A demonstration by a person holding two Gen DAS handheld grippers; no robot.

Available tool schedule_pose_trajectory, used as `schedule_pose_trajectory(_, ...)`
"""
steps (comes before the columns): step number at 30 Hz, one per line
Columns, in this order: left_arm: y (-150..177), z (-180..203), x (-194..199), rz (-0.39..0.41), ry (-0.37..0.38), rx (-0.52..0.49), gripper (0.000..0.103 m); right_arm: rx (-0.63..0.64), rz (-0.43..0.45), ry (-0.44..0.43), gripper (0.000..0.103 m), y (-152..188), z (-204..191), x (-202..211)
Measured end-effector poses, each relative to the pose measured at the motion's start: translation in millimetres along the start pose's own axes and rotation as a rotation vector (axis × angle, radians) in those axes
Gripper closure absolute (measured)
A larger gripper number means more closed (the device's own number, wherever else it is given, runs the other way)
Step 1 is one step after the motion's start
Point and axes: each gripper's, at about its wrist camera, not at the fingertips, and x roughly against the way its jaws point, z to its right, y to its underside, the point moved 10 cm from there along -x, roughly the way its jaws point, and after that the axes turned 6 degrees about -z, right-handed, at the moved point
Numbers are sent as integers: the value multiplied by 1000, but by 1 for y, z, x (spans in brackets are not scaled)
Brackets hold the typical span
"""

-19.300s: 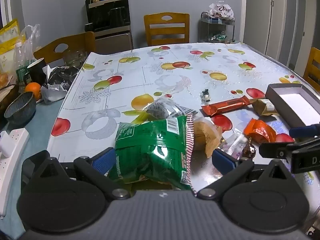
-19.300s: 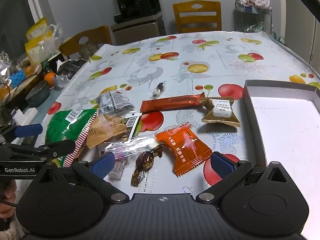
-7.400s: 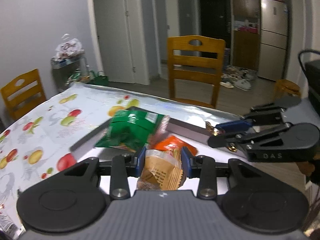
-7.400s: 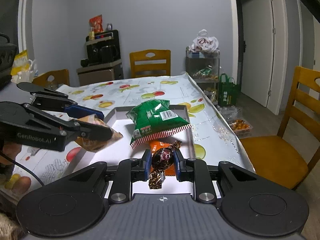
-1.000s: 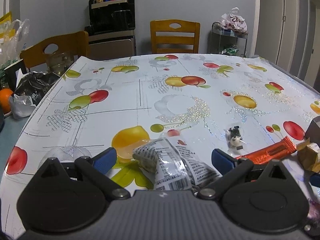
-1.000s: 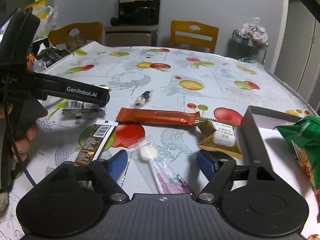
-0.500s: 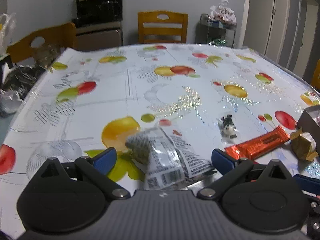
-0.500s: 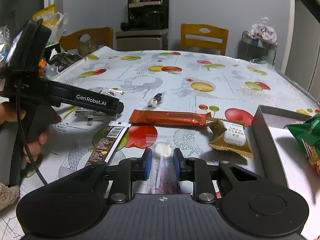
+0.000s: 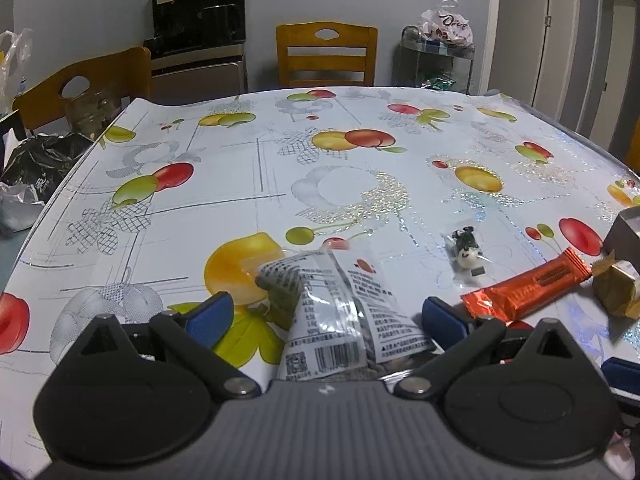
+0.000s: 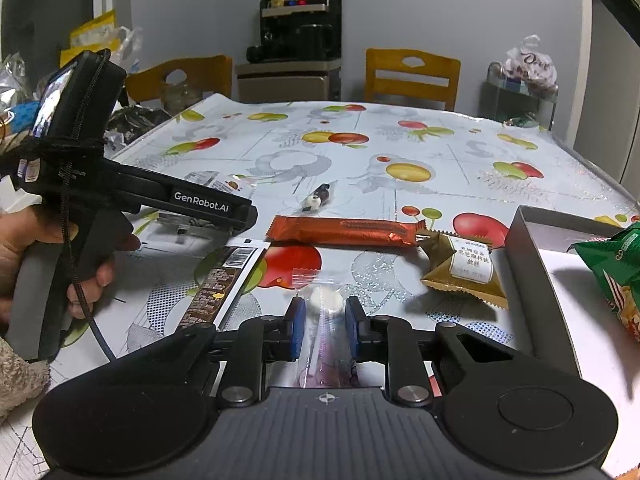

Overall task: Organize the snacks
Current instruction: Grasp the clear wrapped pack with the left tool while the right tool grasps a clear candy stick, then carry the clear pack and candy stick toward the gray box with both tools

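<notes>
The right gripper has just closed its blue pads on a clear plastic packet holding a round white sweet, low over the fruit-print tablecloth. The left gripper stands wide open, its pads either side of a clear snack bag printed with a barcode and small text, not touching it.

Just left of the right gripper lies a dark brown packet with a barcode. Beyond it, a long orange bar lies crosswise; its writing is too small to read. To the right sits a gold packet with a white label of unreadable characters, beside a grey box containing a green bag. A small black-and-white sweet lies farther off.

At left, a hand holds the left gripper, marked "GenRobot.AI". Far right, a white bag reads "Dove".
</notes>
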Motion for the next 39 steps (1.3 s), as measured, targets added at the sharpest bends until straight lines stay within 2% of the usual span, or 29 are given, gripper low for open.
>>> schedule_pose_trajectory(2,-1,4,3,14,15,-16,23,1,0,1,80,0,0,0)
schedule_pose_trajectory(5,-1,12,8,23,48,-40,42,2,0,2,80,0,0,0)
schedule_pose_trajectory(12,0,20,12,23,76,-61,49,-6,4,1,83,2,-2,3)
schedule_pose_trajectory(17,-3,20,16,35,112,-37,58,-6,14,1,87,2,-3,7)
schedule_pose_trajectory(26,-6,15,24,52,156,-8,66,-21,53,-4,89,-2,-2,20)
schedule_pose_trajectory(33,-14,17,41,125,181,-28,68,-33,69,-9,89,-2,2,30)
schedule_pose_trajectory(39,-15,18,45,141,174,-34,68,-43,81,-17,89,0,5,39)
